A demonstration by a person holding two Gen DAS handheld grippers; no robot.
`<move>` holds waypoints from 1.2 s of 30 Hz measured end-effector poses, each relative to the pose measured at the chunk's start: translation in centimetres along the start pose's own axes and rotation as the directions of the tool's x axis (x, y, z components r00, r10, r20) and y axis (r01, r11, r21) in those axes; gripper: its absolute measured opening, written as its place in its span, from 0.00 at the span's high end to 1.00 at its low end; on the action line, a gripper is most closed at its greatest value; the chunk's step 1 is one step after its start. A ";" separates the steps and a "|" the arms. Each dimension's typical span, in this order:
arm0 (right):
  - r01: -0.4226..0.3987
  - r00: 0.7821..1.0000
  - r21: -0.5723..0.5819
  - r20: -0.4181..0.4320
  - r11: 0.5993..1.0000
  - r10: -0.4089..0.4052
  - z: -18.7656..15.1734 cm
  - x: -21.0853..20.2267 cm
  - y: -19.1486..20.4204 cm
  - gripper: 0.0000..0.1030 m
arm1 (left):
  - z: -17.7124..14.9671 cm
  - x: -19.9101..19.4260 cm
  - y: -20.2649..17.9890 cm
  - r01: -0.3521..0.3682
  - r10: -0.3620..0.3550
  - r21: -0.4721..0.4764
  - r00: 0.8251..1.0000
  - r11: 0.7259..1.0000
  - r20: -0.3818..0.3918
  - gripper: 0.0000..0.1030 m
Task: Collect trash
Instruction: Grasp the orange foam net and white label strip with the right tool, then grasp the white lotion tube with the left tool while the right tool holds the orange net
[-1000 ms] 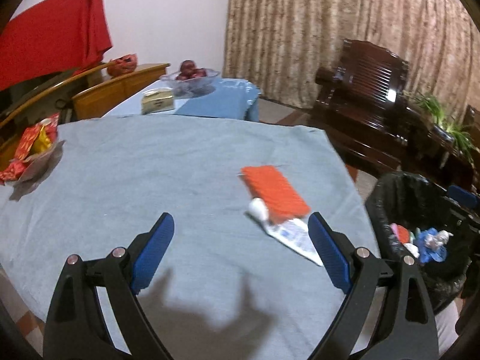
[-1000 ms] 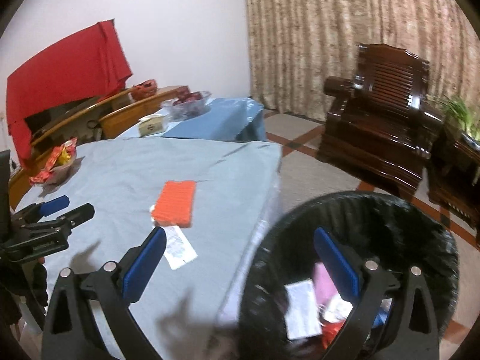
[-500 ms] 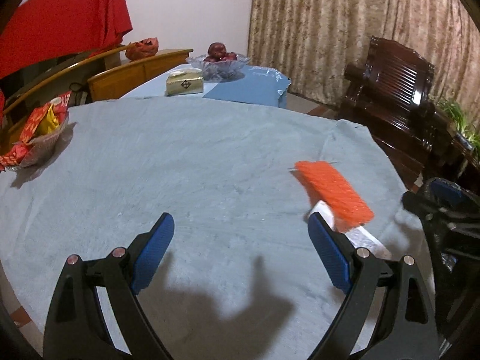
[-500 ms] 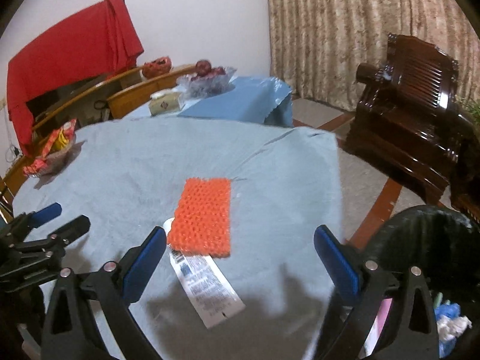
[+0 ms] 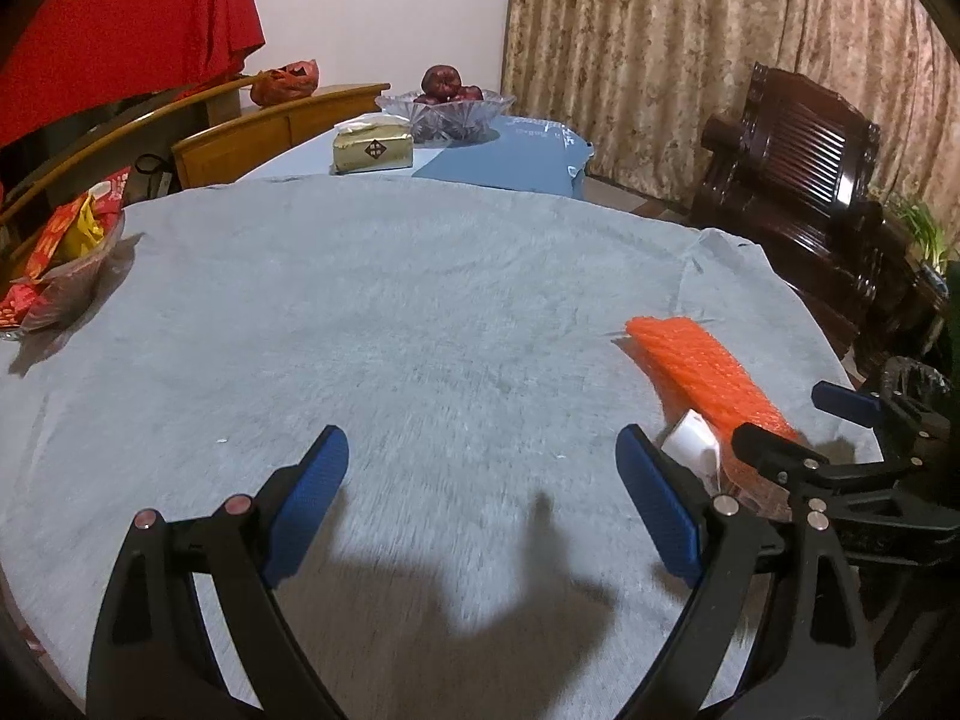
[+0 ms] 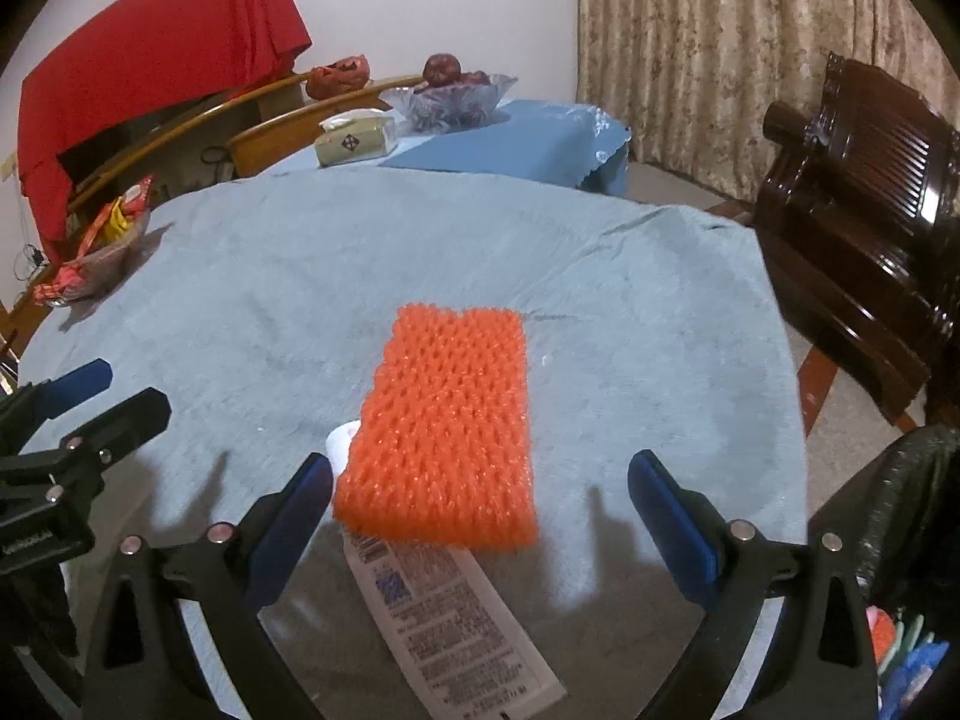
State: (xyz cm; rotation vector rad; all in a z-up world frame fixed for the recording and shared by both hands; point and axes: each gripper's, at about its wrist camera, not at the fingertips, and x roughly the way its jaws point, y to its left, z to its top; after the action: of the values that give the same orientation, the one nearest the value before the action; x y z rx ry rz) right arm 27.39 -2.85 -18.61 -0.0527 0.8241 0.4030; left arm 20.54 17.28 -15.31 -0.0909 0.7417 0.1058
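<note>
An orange foam net (image 6: 444, 426) lies flat on the grey-blue tablecloth (image 6: 420, 252), partly over a white squeezed tube (image 6: 450, 618) with printed text. My right gripper (image 6: 480, 516) is open and empty, its jaws on either side of the net's near end, above the tube. My left gripper (image 5: 480, 498) is open and empty over bare cloth, left of the net (image 5: 708, 372) and the tube's white cap (image 5: 690, 444). The right gripper shows at the right edge of the left wrist view (image 5: 840, 438).
A black-lined trash bin (image 6: 900, 570) with scraps inside stands off the table's right edge. A snack bowl (image 6: 102, 246) sits at the table's far left. A tissue box (image 6: 357, 141) and fruit bowl (image 6: 450, 96) stand on the far blue table. A dark wooden armchair (image 6: 864, 198) is at right.
My right gripper has swung from over the bin to the table and now stands over the orange net and tube. My left gripper has shifted left, so the net lies further to its right.
</note>
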 end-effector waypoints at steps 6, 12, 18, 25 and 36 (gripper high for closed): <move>-0.085 0.995 0.018 -0.047 0.996 0.086 -0.1 1.2 -0.3 0.20 | 0.2 0.5 0.4 0.003 -0.003 -0.005 1.000 1.000 -0.005 0.15; -0.162 0.985 -0.016 -0.064 0.987 0.160 -0.2 0.9 0.7 0.52 | 0.1 0.6 0.3 0.005 -0.005 -0.003 1.000 1.000 -0.009 0.15; -0.177 0.983 -0.021 -0.057 0.984 0.175 -0.2 -0.1 0.6 0.65 | 0.0 0.4 -0.3 0.012 -0.012 0.011 1.000 1.000 -0.013 0.15; -0.161 0.986 -0.033 -0.044 0.986 0.159 -0.1 -1.6 -0.2 0.78 | 0.0 -0.3 -1.5 0.023 -0.023 0.016 1.000 1.000 -0.009 0.14; -0.087 0.996 0.006 0.002 0.996 0.087 -1.5 -5.8 -2.6 0.78 | -0.6 -1.1 -5.2 0.081 -0.080 0.053 0.997 0.995 -0.017 0.14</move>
State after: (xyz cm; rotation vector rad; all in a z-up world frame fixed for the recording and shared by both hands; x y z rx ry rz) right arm 23.77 -7.49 -15.76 -0.0110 0.8275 0.4830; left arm 19.99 11.97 -14.76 -0.0705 0.7538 0.0084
